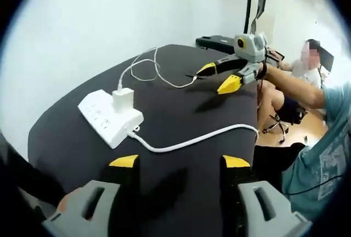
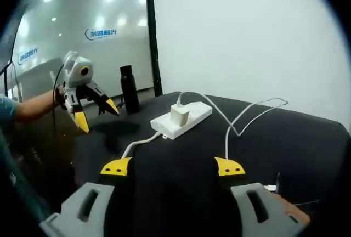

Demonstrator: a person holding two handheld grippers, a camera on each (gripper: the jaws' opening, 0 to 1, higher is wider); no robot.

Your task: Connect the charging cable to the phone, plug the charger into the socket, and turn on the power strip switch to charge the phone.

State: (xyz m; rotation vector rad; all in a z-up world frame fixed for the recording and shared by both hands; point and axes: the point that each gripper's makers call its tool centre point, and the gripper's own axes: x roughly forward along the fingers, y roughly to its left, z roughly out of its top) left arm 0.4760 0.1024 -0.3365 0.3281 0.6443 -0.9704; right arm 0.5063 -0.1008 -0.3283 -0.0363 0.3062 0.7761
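My left hand-held gripper (image 1: 179,162) wide and empty, my right hand-held gripper (image 2: 172,167) likewise, matte black cloth-covered bench (image 1: 181,122), glossy white oblong power strip (image 1: 109,117) lying diagonally, boxy white charger (image 1: 123,100) plugged upright, thin white cable (image 1: 148,69) looping away across the cloth.

My left gripper (image 1: 178,161) is wide open and holds nothing. My right gripper (image 1: 218,78) is open too, up in the air.

White pwr strip (image 1: 109,117) & charger (image 1: 123,101), black tablecloth (image 1: 181,111), black bottle (image 2: 129,89).
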